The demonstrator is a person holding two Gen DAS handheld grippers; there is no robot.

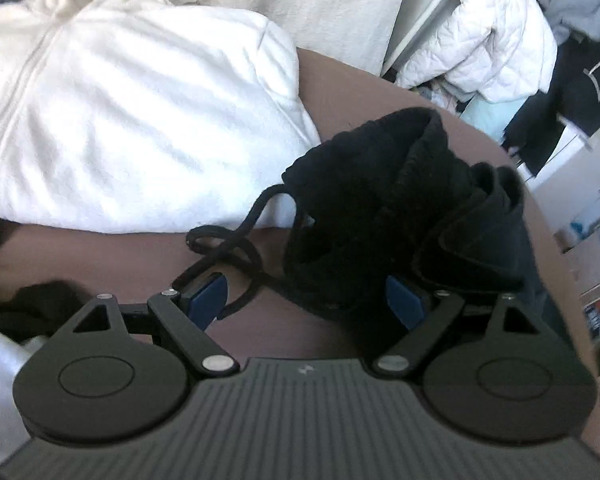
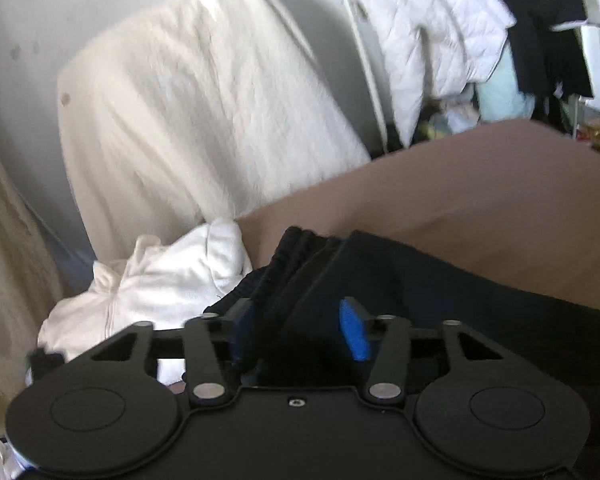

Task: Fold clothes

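A black garment with a drawstring and ribbed waistband (image 1: 384, 208) lies bunched on the brown bed surface (image 1: 340, 92). My left gripper (image 1: 306, 298) is open just in front of it, its right finger touching the fabric, the drawstring loop (image 1: 228, 240) lying by its left finger. In the right wrist view the same black garment (image 2: 380, 280) fills the lower middle. My right gripper (image 2: 300, 332) has its blue pads apart with black fabric between them; whether it grips is unclear.
A white zip fleece (image 1: 132, 112) lies on the bed to the left of the black garment and shows in the right wrist view (image 2: 156, 284). A white pillow (image 2: 196, 120) leans on the wall. A white quilted jacket (image 1: 480, 40) and dark clothes (image 2: 540, 20) hang beyond the bed.
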